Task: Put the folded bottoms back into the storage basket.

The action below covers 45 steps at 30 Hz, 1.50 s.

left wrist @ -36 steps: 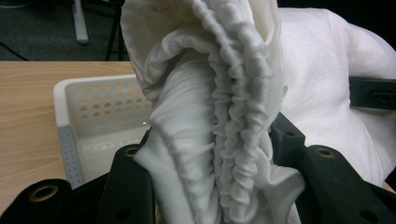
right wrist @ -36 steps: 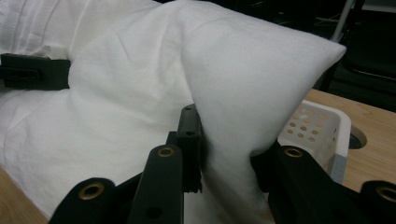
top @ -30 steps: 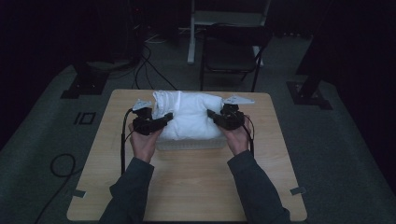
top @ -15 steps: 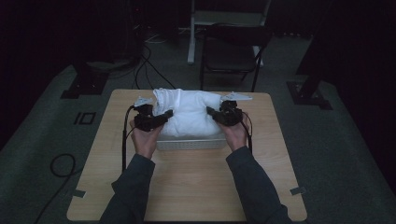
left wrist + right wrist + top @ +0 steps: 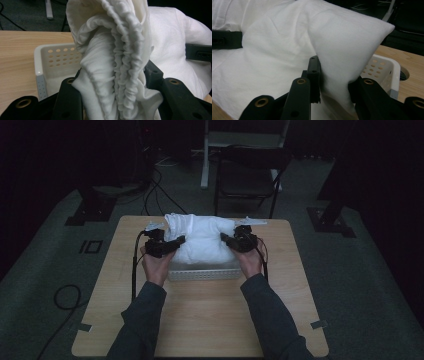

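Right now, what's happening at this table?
A person holds a bulky white pillow in its cloth cover over a white perforated plastic basket on the light wooden table. The left gripper has its jaws clamped on the cover's gathered, ruffled end, and the right gripper pinches the opposite corner. The pillow sits on top of the basket, bulging well above its rim, not yet tucked inside.

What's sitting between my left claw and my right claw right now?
The white pillow spans the whole stretch, bulging over the white perforated basket. The left claw and right claw each clamp one end, as the high view shows.
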Motion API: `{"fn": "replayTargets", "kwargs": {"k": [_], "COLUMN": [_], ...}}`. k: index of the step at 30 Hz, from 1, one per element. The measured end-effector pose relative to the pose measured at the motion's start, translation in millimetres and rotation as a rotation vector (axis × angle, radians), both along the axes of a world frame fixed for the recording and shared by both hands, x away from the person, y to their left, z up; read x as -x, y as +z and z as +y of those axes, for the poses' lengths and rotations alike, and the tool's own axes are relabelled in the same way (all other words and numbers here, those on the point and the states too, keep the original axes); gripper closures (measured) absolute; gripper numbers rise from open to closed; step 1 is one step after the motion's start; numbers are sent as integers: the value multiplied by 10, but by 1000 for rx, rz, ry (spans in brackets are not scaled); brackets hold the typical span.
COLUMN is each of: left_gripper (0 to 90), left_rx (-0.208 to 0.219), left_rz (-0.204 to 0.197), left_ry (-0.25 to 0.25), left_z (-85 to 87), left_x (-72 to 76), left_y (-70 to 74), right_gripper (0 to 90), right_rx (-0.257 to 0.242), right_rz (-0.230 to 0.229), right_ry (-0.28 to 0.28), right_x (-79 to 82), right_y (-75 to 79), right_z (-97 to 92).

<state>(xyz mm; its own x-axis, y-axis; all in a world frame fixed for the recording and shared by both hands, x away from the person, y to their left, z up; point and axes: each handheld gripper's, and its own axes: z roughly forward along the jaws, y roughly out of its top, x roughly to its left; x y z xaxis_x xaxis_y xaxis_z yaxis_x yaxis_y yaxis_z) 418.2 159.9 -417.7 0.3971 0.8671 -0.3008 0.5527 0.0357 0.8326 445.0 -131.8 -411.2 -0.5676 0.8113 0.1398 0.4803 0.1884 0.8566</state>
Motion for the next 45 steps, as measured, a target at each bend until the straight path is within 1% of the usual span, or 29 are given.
{"fn": "replayTargets", "kwargs": {"k": [8, 13, 20, 26, 27, 29, 33, 39, 45], "left_gripper": [545, 545, 545, 544, 544, 544, 544, 543, 543], "left_rx": [-6, 4, 8, 9, -2, -15, -26, -14, -23], "left_rz": [8, 17, 21, 37, 44, 47, 53, 88, 112], "left_ry": [12, 22, 27, 36, 36, 39, 42, 53, 64], "left_z": [-42, -39, -22, -19, -24, -41, -71, -86, -98], "left_x": [-91, -144, -209, -264, -286, -311, -359, -433, -489], "left_y": [-26, -67, -120, -166, -178, -186, -210, -286, -345], "right_gripper": [739, 740, 740, 740, 740, 740, 741, 742, 742], "right_rx": [-7, 1, 7, 15, 13, 16, 18, 25, 34], "right_rz": [18, 24, 35, 46, 50, 59, 74, 96, 117], "right_ry": [-27, -37, -47, -56, -58, -64, -80, -95, -108], "right_x": [-86, -142, -207, -254, -263, -289, -333, -388, -435], "right_y": [-44, -48, -82, -113, -122, -155, -206, -272, -339], "right_z": [-9, 7, 39, 65, 68, 74, 70, 73, 92]}}
